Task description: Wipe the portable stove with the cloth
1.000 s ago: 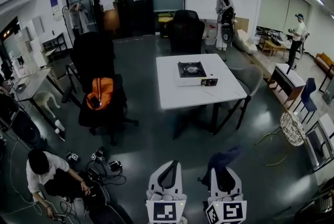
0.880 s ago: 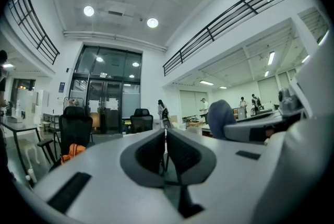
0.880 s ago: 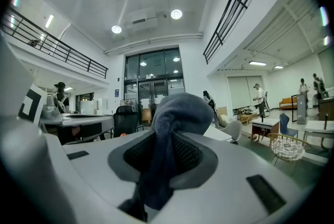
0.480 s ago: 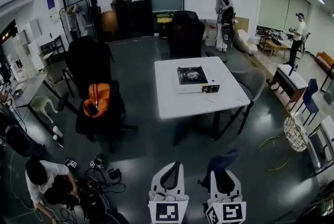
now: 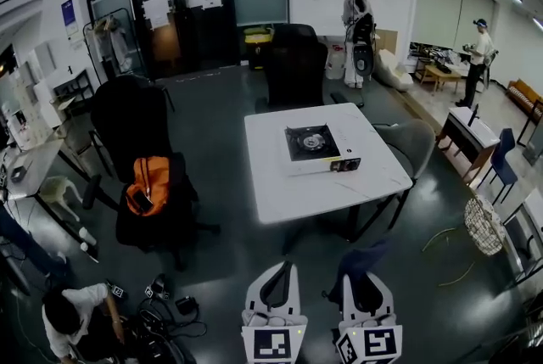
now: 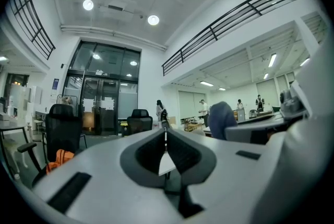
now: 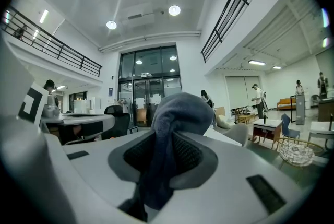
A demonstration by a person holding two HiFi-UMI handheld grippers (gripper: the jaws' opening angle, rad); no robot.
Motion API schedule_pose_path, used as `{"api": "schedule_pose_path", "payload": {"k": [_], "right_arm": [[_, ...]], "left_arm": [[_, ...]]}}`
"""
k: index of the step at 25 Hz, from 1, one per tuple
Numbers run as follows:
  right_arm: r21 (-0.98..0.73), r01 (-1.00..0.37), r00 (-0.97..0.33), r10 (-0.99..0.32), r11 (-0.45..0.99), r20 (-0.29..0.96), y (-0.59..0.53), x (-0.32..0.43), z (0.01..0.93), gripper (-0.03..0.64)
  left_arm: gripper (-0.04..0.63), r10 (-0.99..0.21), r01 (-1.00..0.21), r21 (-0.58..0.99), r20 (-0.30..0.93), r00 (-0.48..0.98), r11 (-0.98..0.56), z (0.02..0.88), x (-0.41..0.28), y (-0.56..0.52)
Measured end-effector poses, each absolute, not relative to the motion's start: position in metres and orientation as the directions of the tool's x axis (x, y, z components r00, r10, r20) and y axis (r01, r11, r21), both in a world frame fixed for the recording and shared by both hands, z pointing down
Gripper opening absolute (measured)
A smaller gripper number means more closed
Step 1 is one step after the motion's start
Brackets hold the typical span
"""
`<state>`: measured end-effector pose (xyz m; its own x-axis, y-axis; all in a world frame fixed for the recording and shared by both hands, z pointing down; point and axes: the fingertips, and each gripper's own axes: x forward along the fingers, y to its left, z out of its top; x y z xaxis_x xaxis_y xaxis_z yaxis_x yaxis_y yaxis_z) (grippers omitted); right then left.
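"Where is the portable stove (image 5: 316, 146) sitting?"

"On the white worktop (image 5: 288, 194), well apart from the two grippers. A grey chair (image 5: 409, 139) is standing at its right. A black chair (image 5: 174, 214) is carrying one orange bag (image 5: 146, 184) at its left."

"How many cloths?"

"One blue cloth (image 7: 180, 113). The right gripper (image 7: 162, 157) is pinching it. The left gripper (image 6: 166, 144) is pressing its jaws together, empty."

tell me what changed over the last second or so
The white table with the portable stove sits lower and slightly larger in the head view, and the crouching person has slid toward the bottom edge, so the wearer seems to be stepping closer. Unchanged: right hand-held gripper shut on the cloth, left hand-held gripper shut and empty.
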<state>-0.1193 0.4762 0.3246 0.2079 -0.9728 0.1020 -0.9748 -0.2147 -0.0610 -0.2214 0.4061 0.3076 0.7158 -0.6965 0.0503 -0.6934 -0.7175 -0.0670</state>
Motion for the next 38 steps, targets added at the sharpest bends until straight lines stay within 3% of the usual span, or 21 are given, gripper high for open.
{"api": "schedule_pose_path", "payload": {"k": [21,38], "right_arm": [[-0.045,-0.978,0.196,-0.969,-0.205,0.151,0.36,-0.088,0.345,0.1],[-0.052,-0.986,0.145,-0.975,-0.156,0.168,0.24,0.029,0.347,0.1]], "left_arm": [[0.021,-0.695,-0.693,-0.048,0.08,0.715,-0.719,0.33,-0.191,0.284],[0.021,-0.743,-0.741,-0.053,0.093,0.663,-0.669,0.331,-0.092,0.17]]}}
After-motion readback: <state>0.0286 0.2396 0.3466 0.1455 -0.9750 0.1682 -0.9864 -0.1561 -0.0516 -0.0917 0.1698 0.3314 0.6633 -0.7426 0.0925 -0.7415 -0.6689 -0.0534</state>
